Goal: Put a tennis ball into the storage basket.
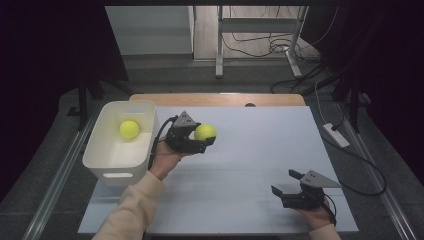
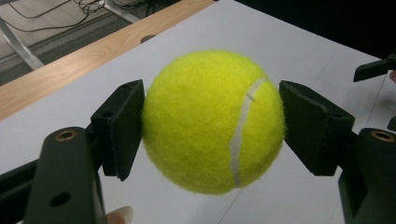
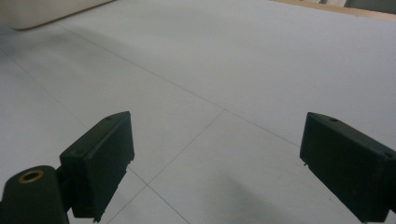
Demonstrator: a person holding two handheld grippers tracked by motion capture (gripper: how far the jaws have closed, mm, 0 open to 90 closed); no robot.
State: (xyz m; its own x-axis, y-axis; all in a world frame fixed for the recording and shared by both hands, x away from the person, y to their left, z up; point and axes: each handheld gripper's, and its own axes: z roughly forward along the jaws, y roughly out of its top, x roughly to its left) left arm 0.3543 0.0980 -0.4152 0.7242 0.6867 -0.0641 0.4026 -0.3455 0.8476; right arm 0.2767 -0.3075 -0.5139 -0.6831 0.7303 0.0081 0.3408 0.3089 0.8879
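My left gripper (image 1: 205,136) is shut on a yellow-green tennis ball (image 1: 205,131), holding it just above the white table top, a little to the right of the white bin (image 1: 95,150). In the left gripper view the ball (image 2: 212,121) is pressed between both black pads (image 2: 122,126), its white seam facing the camera. A second tennis ball (image 1: 129,129) lies inside the bin near its far end. My right gripper (image 1: 285,182) stands open low over the table's front right, and nothing is between its jaws in the right gripper view (image 3: 215,158).
The white board (image 1: 250,150) covers the table, with a wooden strip (image 1: 215,99) along its far edge. A power strip (image 1: 336,135) and cables lie on the floor to the right. A metal desk frame (image 1: 260,45) stands beyond the table.
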